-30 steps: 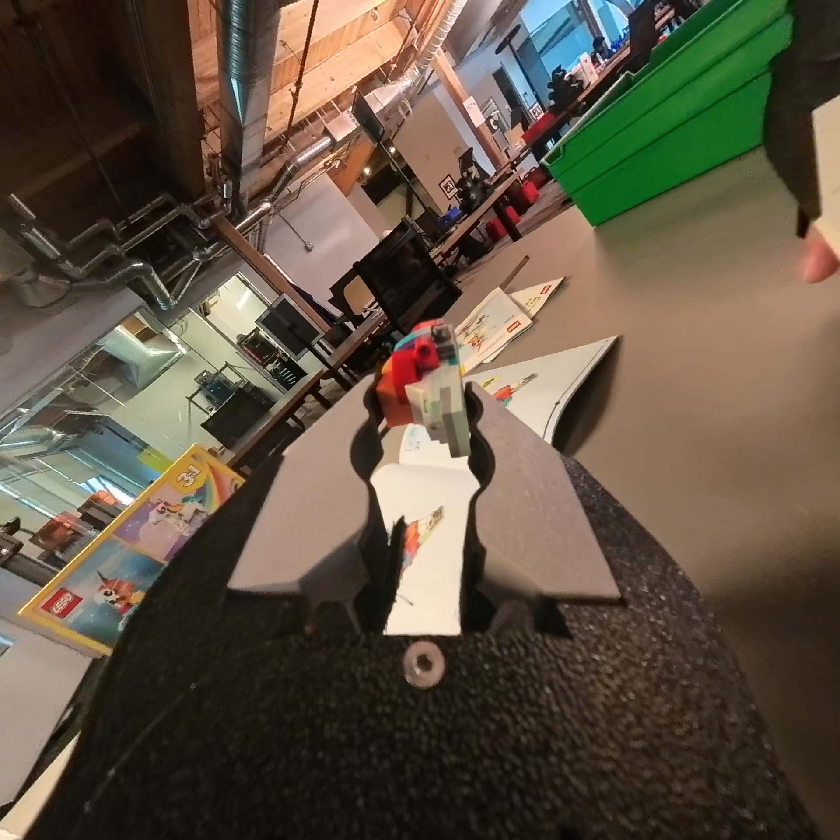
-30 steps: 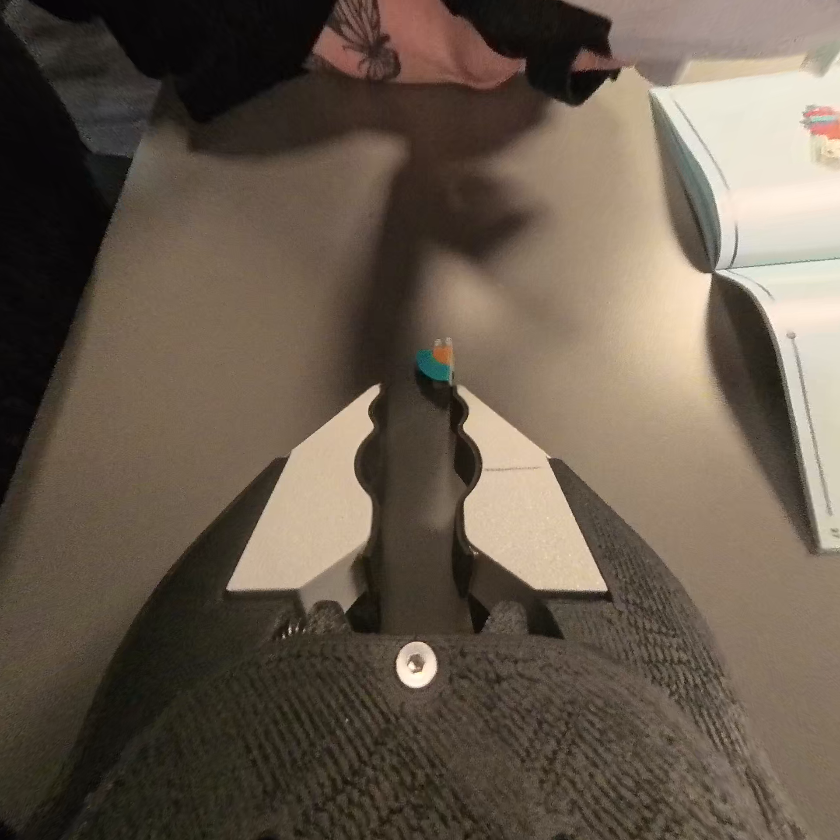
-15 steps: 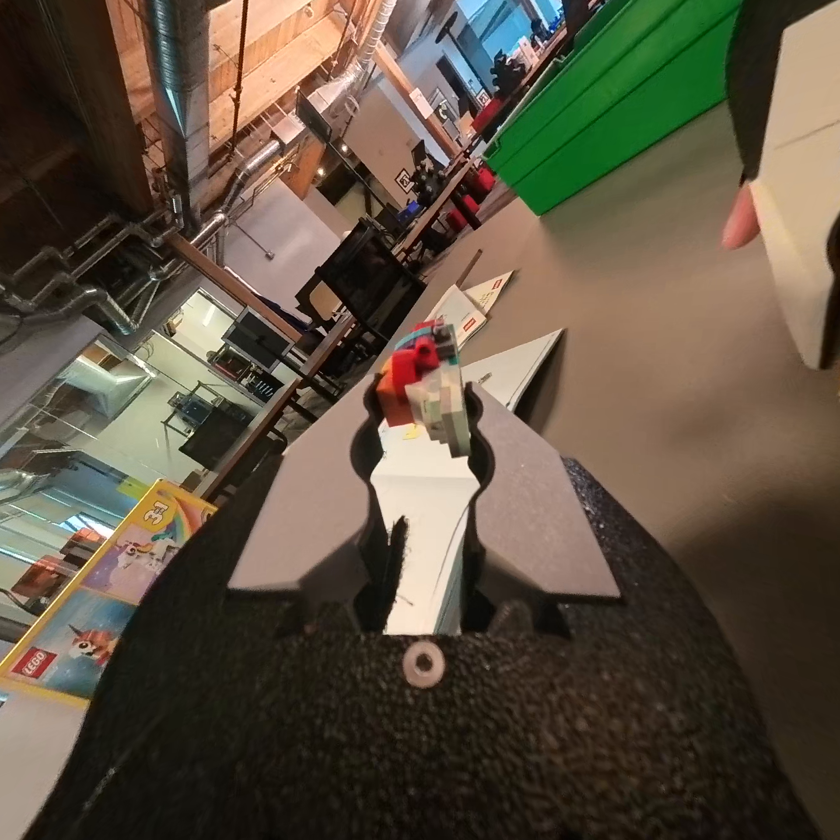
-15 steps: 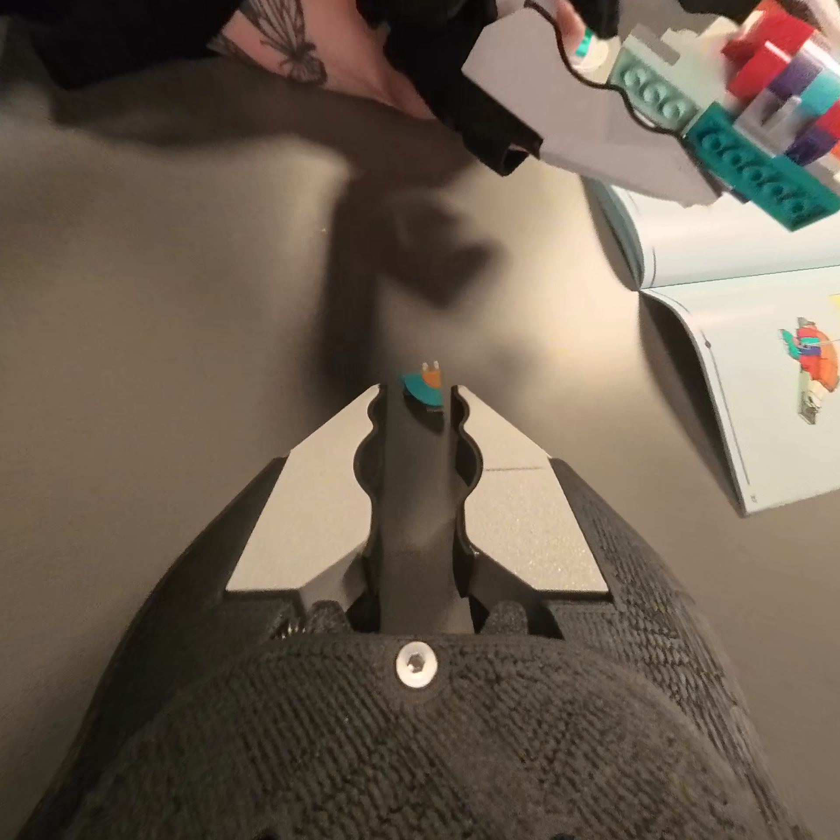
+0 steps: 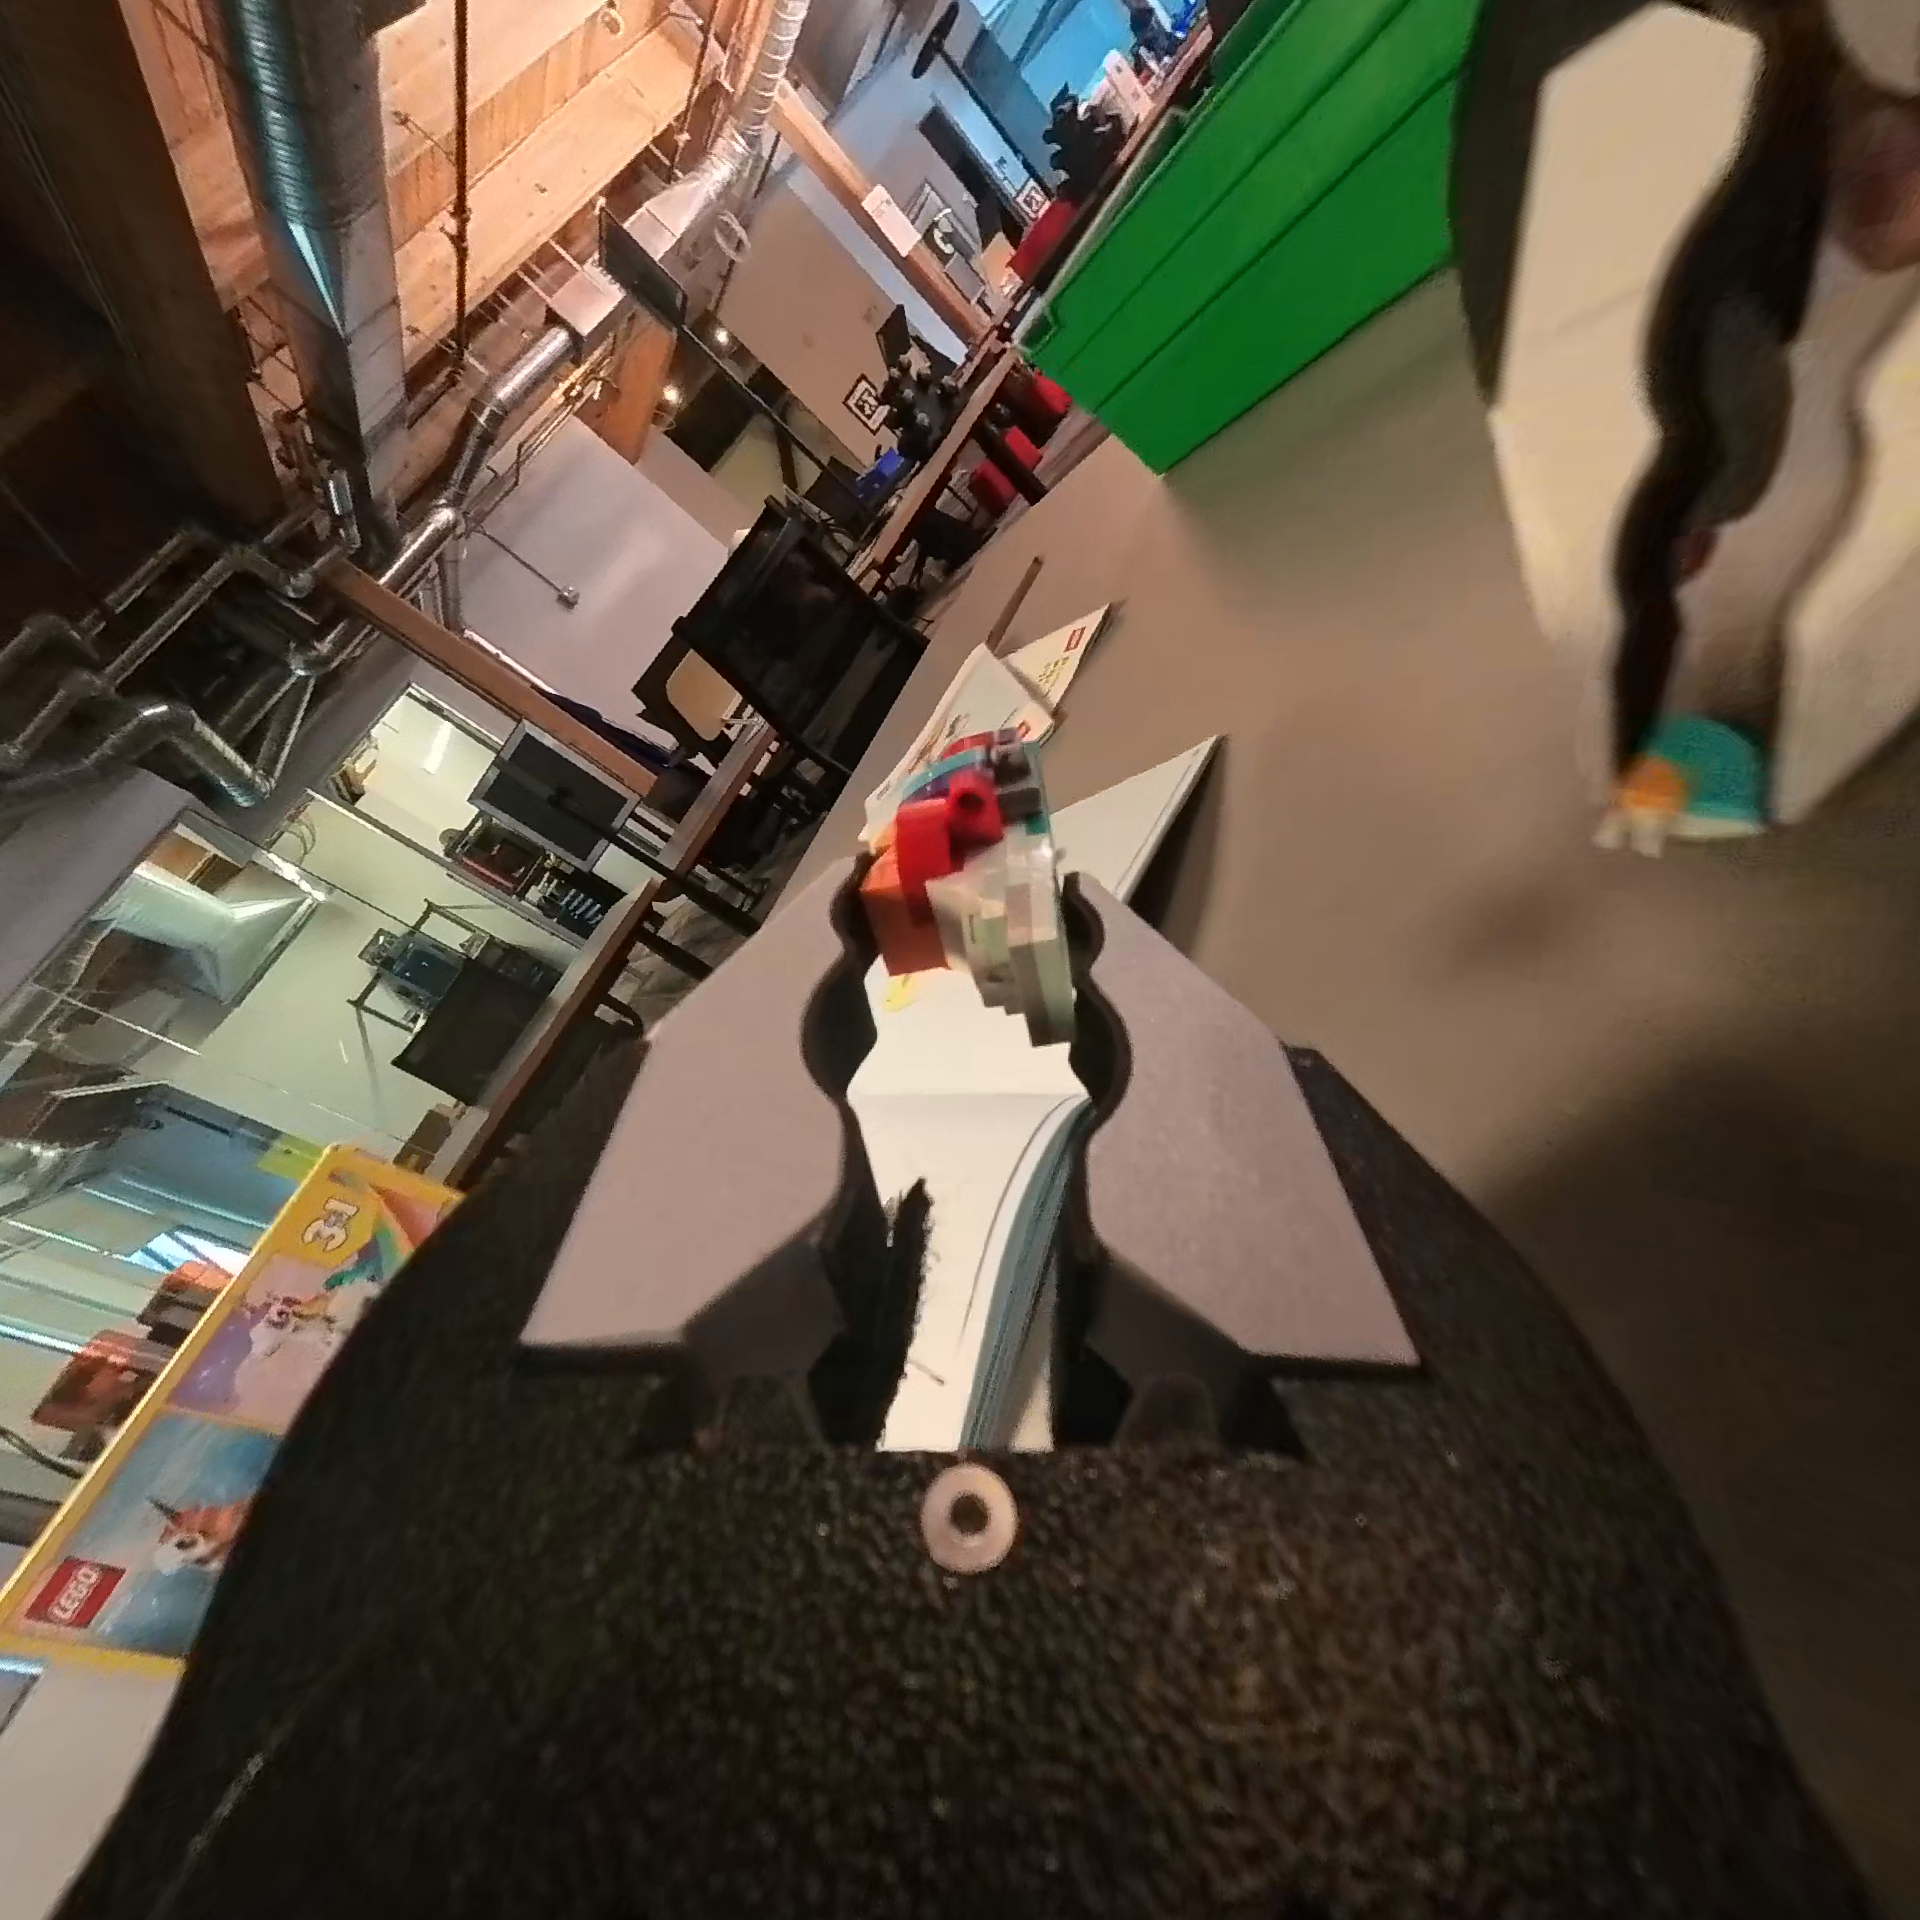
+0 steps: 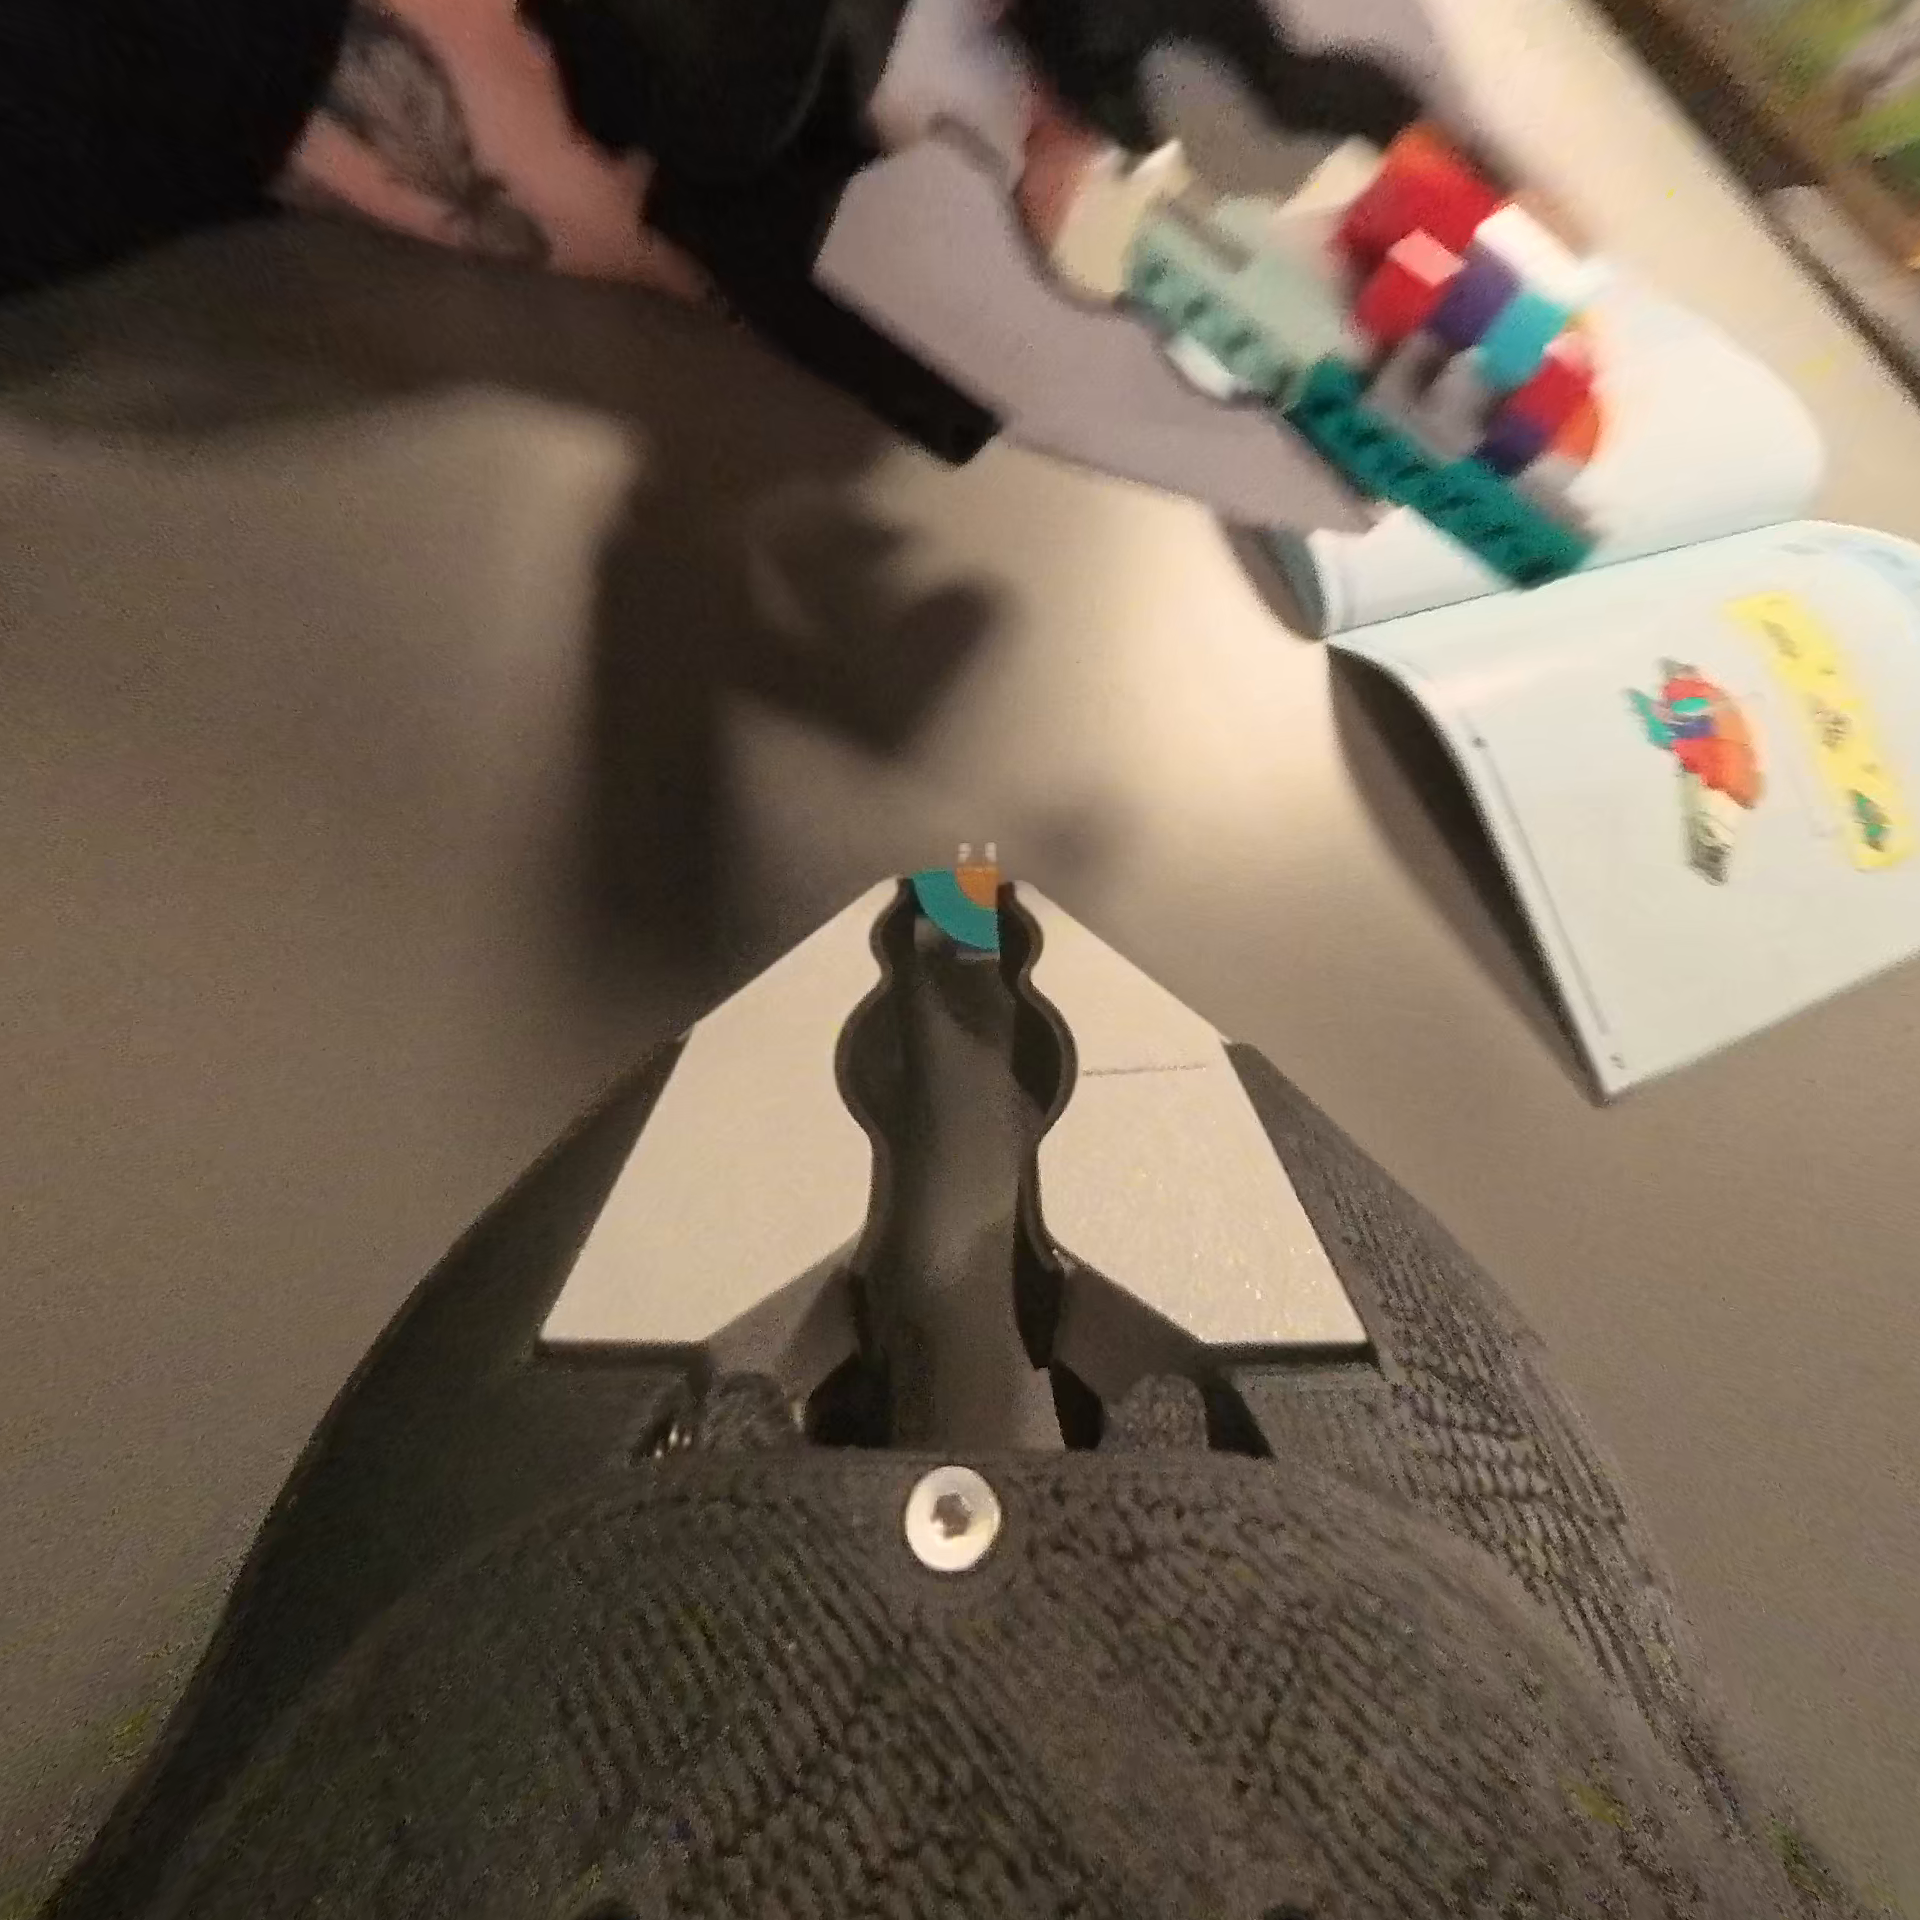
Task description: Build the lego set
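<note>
left gripper [image 5: 961, 914] clamped on the partly built lego model [image 5: 966, 883], lifted above the open instruction booklet [image 6: 1704, 790], probably to offer it for joining. right gripper [image 6: 954, 906] pinches a small teal-and-orange piece [image 6: 961, 904] beside the booklet, likely the next part.

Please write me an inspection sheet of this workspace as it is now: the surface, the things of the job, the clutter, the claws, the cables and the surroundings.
Surface: grey table, matte, shadowed under the claws.
Job's things: multicoloured lego model held above the open instruction booklet; small teal and orange piece.
Clutter: yellow lego box, two more leaflets, green bins.
Claws: left claw shut on the lego model; right claw shut on the small piece, both raised off the table.
Cables: nothing seen on the table.
Surroundings: workshop with desks, monitors, ceiling ducts.
</note>
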